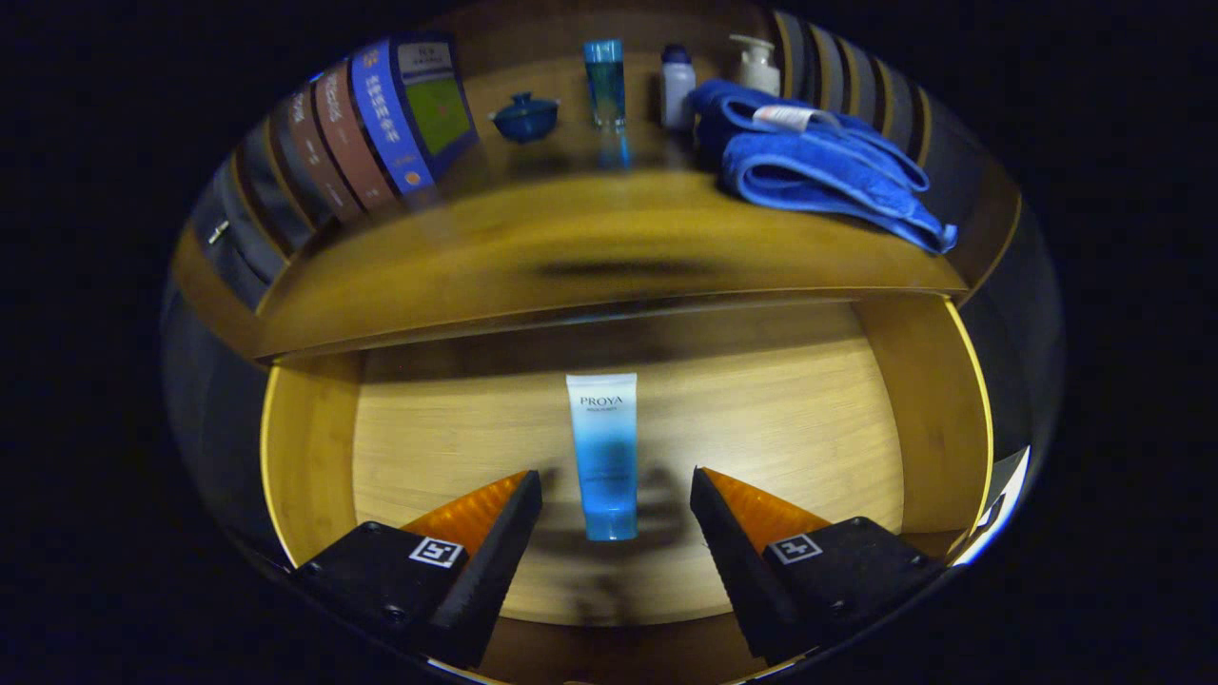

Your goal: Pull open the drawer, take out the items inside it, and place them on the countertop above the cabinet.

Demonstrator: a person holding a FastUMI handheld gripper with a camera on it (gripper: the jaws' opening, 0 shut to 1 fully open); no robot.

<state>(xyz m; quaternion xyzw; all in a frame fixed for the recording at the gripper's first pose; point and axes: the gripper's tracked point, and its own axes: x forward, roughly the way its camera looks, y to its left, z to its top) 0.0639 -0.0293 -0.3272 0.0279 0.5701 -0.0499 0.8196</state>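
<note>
The drawer stands pulled open in the lower half of the frame, its pale wooden floor lit and its side walls curving up at left and right. Lying flat on that floor, at the centre of the picture, is a tube — white at the far end, fading to blue at the near end. The gripper hovers over the drawer with its fingers spread wide apart, one on either side of the tube's near end, neither touching it.

Above the drawer, across the middle of the frame, runs the countertop, blurred along its front edge. On it, at the upper right, sits a folded blue towel. At the upper left a row of books leans together. Between them, along the back, stand a small dark blue lidded pot, a clear blue bottle, a white bottle and a pump bottle.
</note>
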